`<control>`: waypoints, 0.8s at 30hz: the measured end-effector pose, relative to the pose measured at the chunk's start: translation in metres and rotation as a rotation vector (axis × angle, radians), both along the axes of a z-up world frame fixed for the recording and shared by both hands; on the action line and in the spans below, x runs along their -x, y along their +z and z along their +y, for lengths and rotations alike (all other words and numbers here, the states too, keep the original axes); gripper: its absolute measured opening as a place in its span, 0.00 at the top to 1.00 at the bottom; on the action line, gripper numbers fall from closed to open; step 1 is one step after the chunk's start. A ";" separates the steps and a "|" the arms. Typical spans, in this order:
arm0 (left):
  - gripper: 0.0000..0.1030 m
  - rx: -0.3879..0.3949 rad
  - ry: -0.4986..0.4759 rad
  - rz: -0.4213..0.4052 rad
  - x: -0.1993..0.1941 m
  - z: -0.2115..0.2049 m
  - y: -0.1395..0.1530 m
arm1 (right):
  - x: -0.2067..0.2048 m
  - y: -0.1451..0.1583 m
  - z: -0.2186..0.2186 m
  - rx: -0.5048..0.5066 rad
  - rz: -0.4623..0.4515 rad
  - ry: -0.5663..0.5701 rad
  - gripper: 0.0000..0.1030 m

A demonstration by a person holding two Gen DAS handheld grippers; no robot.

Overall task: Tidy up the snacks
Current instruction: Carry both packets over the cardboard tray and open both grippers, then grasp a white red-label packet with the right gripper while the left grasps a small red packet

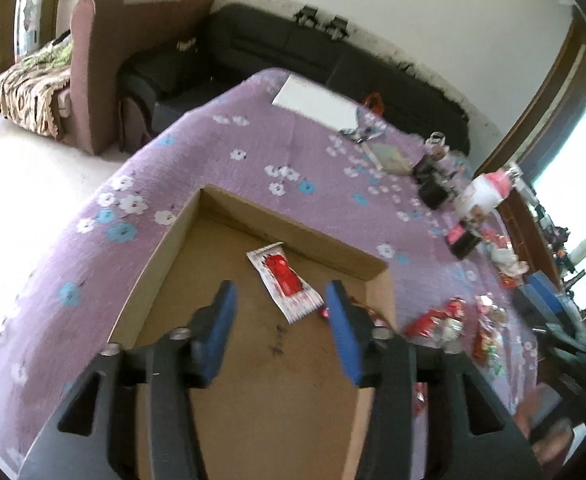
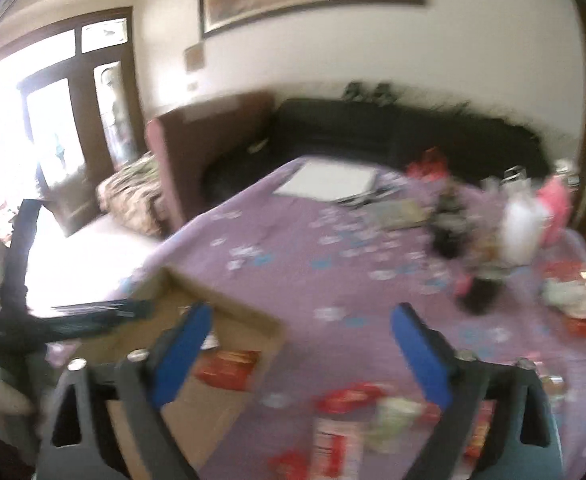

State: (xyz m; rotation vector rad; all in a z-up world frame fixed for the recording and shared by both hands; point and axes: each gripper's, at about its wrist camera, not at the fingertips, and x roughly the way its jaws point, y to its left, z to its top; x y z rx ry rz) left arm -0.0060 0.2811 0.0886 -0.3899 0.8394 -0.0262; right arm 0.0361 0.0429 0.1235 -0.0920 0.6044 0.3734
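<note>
A shallow cardboard box (image 1: pixel 165 248) lies on the purple flowered tablecloth. Inside it rests a white and red snack packet (image 1: pixel 285 284), flat on the box floor. My left gripper (image 1: pixel 281 308) hovers over the box with its blue pads apart; the packet lies just beyond the fingertips, untouched. Another red wrapper (image 1: pixel 367 312) peeks out behind the right pad. In the blurred right wrist view my right gripper (image 2: pixel 301 344) stands wide open and empty over the box's corner (image 2: pixel 221 304) and the cloth. Several red snack packets (image 2: pixel 345 400) lie loose on the cloth below it, and one red packet (image 2: pixel 229 364) lies in the box.
More red snack wrappers (image 1: pixel 445 320) are scattered right of the box. Dark bottles (image 1: pixel 433 188), a white and pink bottle (image 1: pixel 489 188) and a white board (image 1: pixel 317 100) stand farther back. A black sofa (image 1: pixel 293 48) and brown armchair (image 1: pixel 93 80) lie beyond the table.
</note>
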 end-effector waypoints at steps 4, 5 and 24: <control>0.41 0.007 -0.016 -0.042 0.026 -0.011 0.007 | -0.008 -0.035 -0.044 0.079 0.158 -0.096 0.11; 0.41 0.011 -0.023 -0.042 0.030 -0.016 0.006 | -0.009 -0.048 -0.052 0.071 0.220 -0.098 0.15; 0.41 -0.058 -0.288 0.017 0.057 -0.135 -0.007 | 0.005 -0.114 -0.050 0.006 0.407 -0.105 0.71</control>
